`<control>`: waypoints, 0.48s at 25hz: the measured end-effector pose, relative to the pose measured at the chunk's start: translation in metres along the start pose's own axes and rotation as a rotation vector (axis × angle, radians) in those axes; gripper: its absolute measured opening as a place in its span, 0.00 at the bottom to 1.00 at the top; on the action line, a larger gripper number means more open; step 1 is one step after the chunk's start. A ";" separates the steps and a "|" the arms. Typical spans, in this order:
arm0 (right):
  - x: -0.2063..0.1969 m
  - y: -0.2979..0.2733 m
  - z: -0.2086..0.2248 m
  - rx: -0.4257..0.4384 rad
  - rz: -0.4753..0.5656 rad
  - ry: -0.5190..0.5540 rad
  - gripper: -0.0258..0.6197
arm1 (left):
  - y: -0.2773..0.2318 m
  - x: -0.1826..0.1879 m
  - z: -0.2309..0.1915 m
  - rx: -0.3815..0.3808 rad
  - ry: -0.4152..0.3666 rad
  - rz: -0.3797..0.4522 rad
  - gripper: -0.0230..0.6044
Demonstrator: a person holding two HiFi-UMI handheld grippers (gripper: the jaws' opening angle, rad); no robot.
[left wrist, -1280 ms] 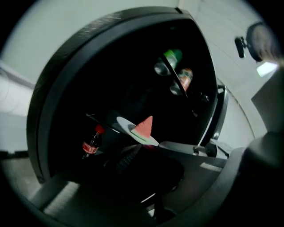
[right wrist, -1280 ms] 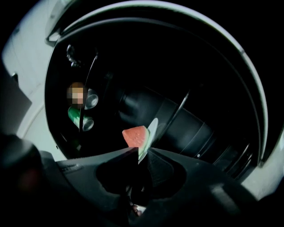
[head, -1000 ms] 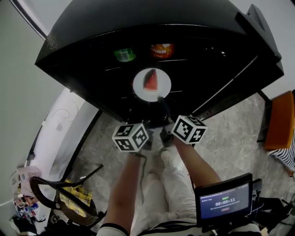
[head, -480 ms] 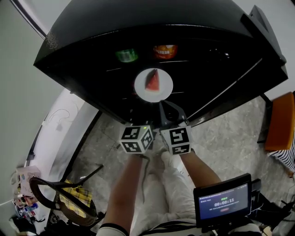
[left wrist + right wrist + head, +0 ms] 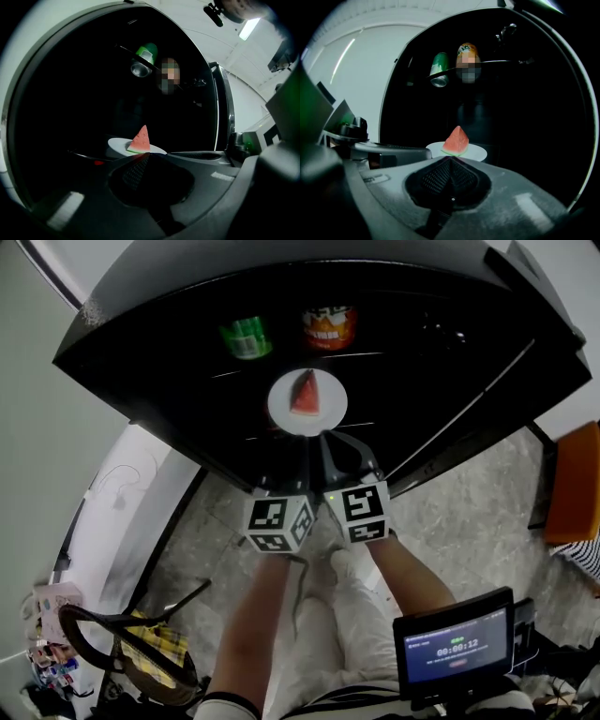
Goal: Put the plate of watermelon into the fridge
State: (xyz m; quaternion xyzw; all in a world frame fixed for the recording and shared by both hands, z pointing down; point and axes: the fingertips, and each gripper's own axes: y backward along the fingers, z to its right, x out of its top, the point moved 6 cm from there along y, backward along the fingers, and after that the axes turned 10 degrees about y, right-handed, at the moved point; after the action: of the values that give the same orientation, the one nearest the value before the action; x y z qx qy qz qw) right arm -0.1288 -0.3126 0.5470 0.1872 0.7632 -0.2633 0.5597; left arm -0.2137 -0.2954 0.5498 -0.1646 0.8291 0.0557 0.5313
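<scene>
Sitting at the far left of the head view, low down, a wire basket (image 5: 131, 652) holds a yellow checked cloth, and above it a white panel (image 5: 127, 507) meets the open black fridge (image 5: 281, 277). Inside, a green can (image 5: 246, 337) stands on the upper shelf, left of an orange can (image 5: 328, 327). On the shelf below them rests the white plate (image 5: 328, 414), flat and wholly inside the fridge, with the red wedge of watermelon (image 5: 304, 393) standing on it, point up and green rind down. Both grippers are held side by side in front of the fridge opening, their marker cubes close together, and both point at the plate. The left gripper (image 5: 145, 157) has its jaws clenched together on nothing, and the plate lies just beyond its tips, a little to their left. The right gripper (image 5: 451, 158) is likewise fully clenched and empty, its ridged pads pressed against each other, with the plate and the wedge straight ahead and just past the tips. The person's bare forearms and white trousers show below the cubes, over a speckled stone floor. Further right, a tablet (image 5: 457, 648) shows a lit screen, and an orange seat (image 5: 572, 486) stands at the right edge.
</scene>
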 end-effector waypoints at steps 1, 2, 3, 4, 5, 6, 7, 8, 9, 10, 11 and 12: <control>-0.001 -0.001 0.000 -0.002 0.009 0.002 0.03 | -0.002 -0.001 0.000 -0.004 -0.005 0.003 0.04; -0.002 -0.001 0.000 -0.004 0.017 0.004 0.03 | -0.004 -0.002 -0.001 -0.006 -0.010 0.006 0.04; -0.003 -0.002 0.000 -0.006 0.024 0.006 0.03 | -0.005 -0.003 -0.001 -0.008 -0.013 0.009 0.04; -0.003 -0.003 0.001 -0.009 0.031 0.006 0.03 | -0.006 -0.004 -0.002 -0.009 -0.017 0.015 0.04; -0.003 -0.004 0.001 -0.011 0.036 0.006 0.03 | -0.007 -0.003 -0.003 -0.010 -0.019 0.021 0.04; -0.003 -0.005 0.002 -0.012 0.041 0.005 0.03 | -0.008 -0.002 -0.004 -0.009 -0.020 0.026 0.04; -0.003 -0.007 0.002 -0.012 0.046 0.005 0.03 | -0.009 -0.001 -0.005 -0.007 -0.021 0.031 0.04; -0.002 -0.008 0.002 -0.013 0.051 0.006 0.03 | -0.009 0.000 -0.006 -0.006 -0.021 0.033 0.04; -0.001 -0.008 0.001 -0.013 0.056 0.009 0.03 | -0.010 0.000 -0.007 -0.004 -0.020 0.034 0.04; 0.000 -0.008 0.001 -0.012 0.062 0.013 0.03 | -0.011 0.001 -0.007 -0.004 -0.017 0.033 0.04; 0.000 -0.009 0.000 -0.011 0.067 0.018 0.03 | -0.011 0.001 -0.008 -0.003 -0.014 0.032 0.04; 0.001 -0.009 0.000 -0.010 0.071 0.023 0.03 | -0.012 0.001 -0.008 -0.003 -0.014 0.032 0.04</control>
State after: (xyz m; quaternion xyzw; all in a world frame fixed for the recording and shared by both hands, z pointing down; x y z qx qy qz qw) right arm -0.1349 -0.3200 0.5475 0.2143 0.7639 -0.2371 0.5606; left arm -0.2174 -0.3094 0.5533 -0.1516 0.8279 0.0666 0.5358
